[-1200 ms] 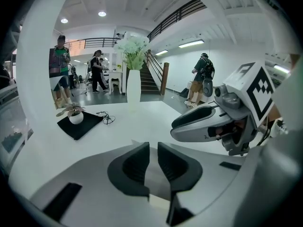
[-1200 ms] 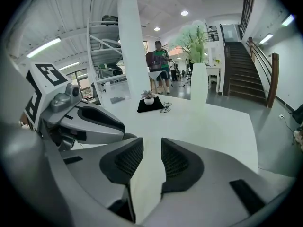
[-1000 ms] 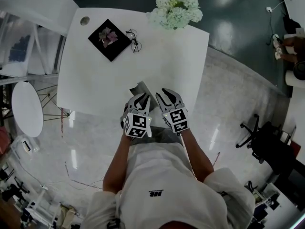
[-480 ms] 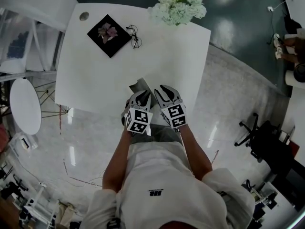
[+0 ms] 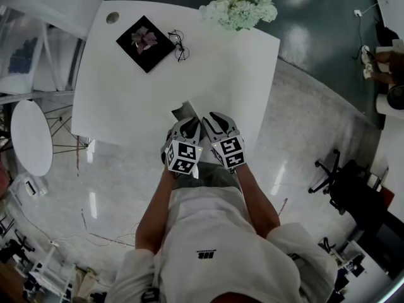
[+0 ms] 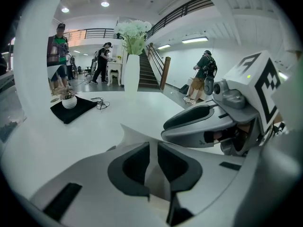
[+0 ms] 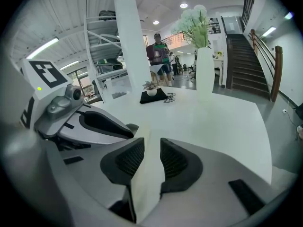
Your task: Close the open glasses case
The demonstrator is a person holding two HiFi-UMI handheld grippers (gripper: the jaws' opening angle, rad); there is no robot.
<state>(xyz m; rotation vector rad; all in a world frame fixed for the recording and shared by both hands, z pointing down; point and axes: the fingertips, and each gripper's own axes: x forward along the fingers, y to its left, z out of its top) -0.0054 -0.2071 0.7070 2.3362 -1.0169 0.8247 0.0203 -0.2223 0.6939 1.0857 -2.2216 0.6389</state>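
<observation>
Now grey glasses case (image 5: 184,112) gapes; left gripper (image 6: 152,148), just-closing right gripper (image 7: 152,143) pinch it.

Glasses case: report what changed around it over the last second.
The jaws of the right gripper have just been closing and now pinch the glasses case. The left gripper keeps its grip on it. The glasses case and the spectacles lie where they did.

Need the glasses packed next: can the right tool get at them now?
Probably not yet: the right tool has just closed on the glasses case, and the glasses lie far across the table.
</observation>
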